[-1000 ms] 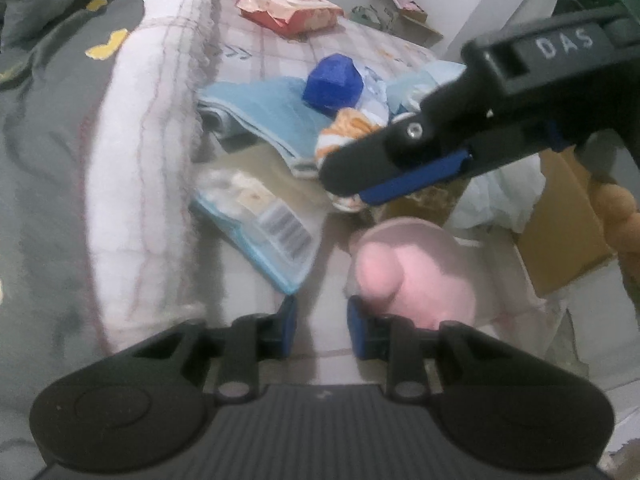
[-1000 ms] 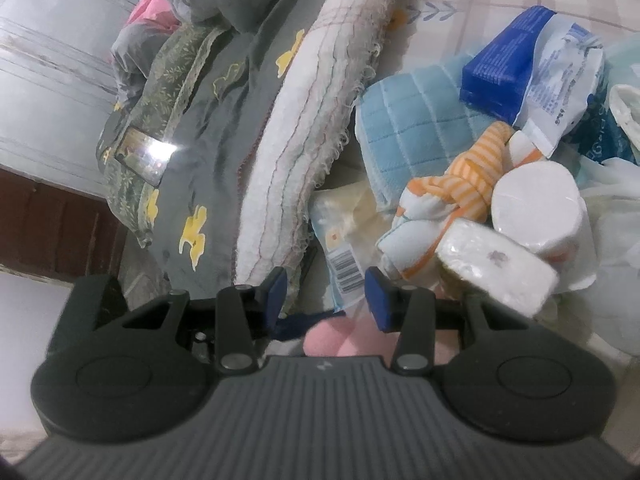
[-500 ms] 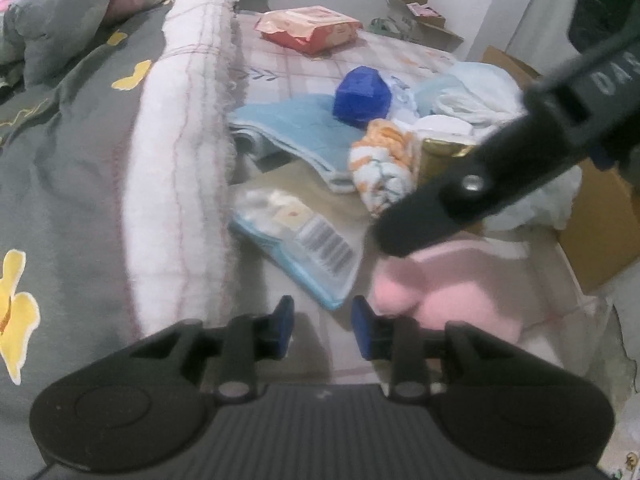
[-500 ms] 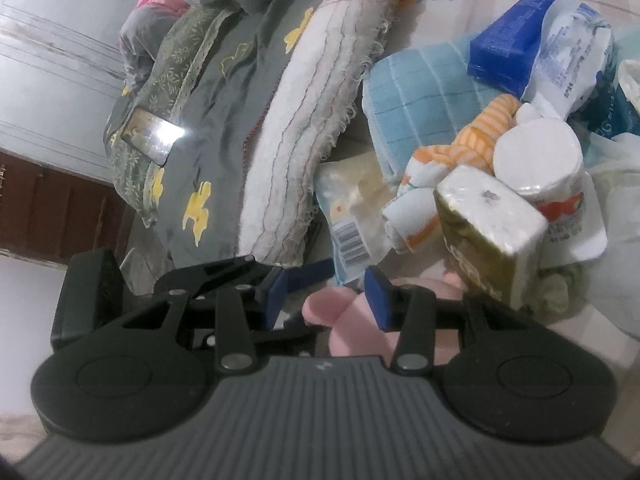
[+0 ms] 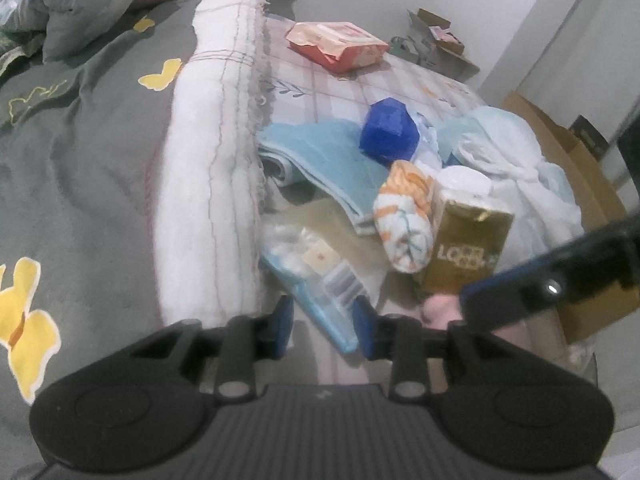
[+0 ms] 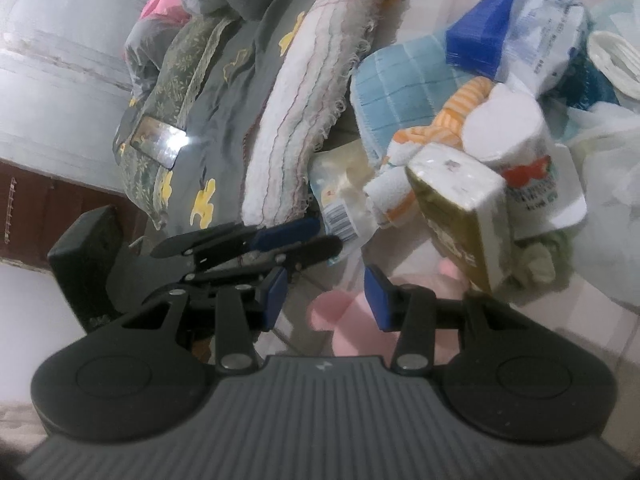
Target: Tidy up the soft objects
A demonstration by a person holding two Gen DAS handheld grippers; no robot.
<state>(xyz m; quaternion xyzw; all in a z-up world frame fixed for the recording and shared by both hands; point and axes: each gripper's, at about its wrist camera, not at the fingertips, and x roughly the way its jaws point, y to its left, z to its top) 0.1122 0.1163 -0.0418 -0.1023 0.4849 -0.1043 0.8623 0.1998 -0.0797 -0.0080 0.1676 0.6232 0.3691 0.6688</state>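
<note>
A pink plush toy [image 6: 352, 320] lies on the bed sheet just under my right gripper [image 6: 326, 296], which is open and empty above it. In the left wrist view only a bit of the pink plush toy [image 5: 440, 308] shows behind a right gripper finger [image 5: 552, 288]. My left gripper [image 5: 322, 322] is open and empty, hovering by a clear plastic packet [image 5: 316, 272]. A pile holds a light blue towel [image 5: 328, 156], an orange-and-white cloth [image 5: 408, 216], a gold tissue pack [image 5: 468, 248] and a blue pack [image 5: 390, 136].
A white folded blanket [image 5: 212, 184] and a grey quilt with yellow butterflies [image 5: 80, 168] lie on the left. A red wipes pack [image 5: 340, 44] sits far back. A cardboard box [image 5: 592, 200] stands on the right. A white tub [image 6: 516, 136] and white plastic bags [image 5: 516, 168] crowd the pile.
My left gripper has pulled back and left, so the pile looks farther off. My right gripper has dropped toward the pink plush. The gold tissue pack now stands upright.
</note>
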